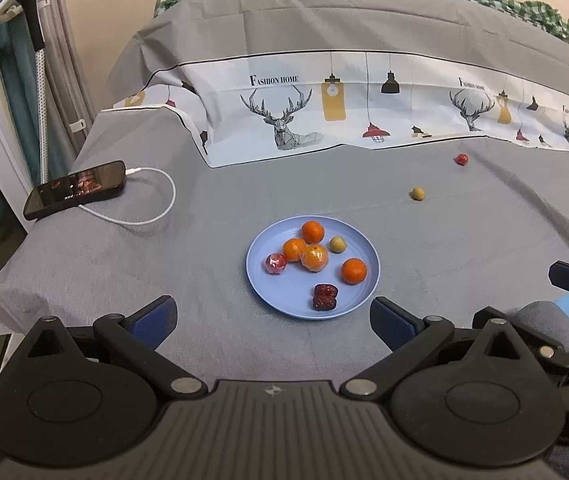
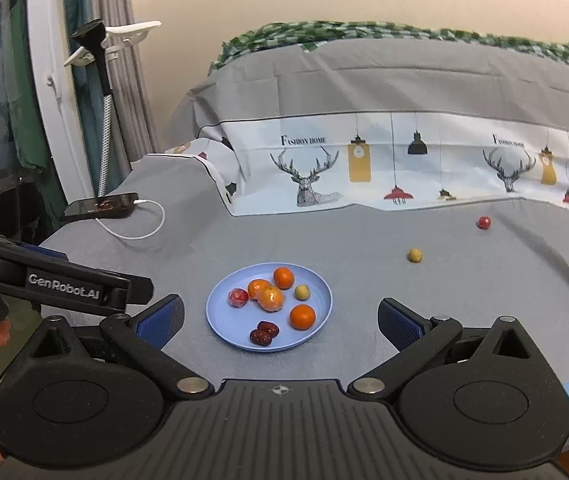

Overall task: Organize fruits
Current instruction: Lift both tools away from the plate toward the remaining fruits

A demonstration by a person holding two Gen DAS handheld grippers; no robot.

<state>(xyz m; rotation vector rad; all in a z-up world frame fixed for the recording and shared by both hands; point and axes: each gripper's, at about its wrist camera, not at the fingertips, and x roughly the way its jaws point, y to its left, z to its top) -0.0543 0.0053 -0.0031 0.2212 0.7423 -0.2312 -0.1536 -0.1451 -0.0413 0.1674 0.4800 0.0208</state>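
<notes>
Both grippers hang above the near edge of the table, which is covered w/ a grey cloth [image 1: 204, 248]. The left gripper [image 1: 273, 320] has its fingers wide apart and holds nothing; the right gripper [image 2: 280, 320] is also spread open and empty.

The blue plate [image 1: 260, 280] lies on the cloth just in front of both grippers. On it are three bare oranges, e.g. the one nearest the right rim [image 1: 353, 271], plus one orange in clear wrap [image 1: 314, 257] touching its neighbour. A red wrapped fruit [image 1: 276, 263] sits at the left of that group, a small yellow-green fruit [image 1: 338, 244] at the back right, and two dark red dates [image 1: 325, 296] lie side by side near the front rim.

Two fruits are off the plate, further back to the right: a small yellow-green ball [image 1: 418, 193] and, beyond it, a small red wrapped ball [image 1: 461, 159], well apart from each other.

At the left edge a phone [image 1: 76, 189] lies w/ a white cable [image 1: 156, 208] plugged in. Behind, a printed deer-pattern cloth [image 1: 324, 112] hangs over a raised part.
</notes>
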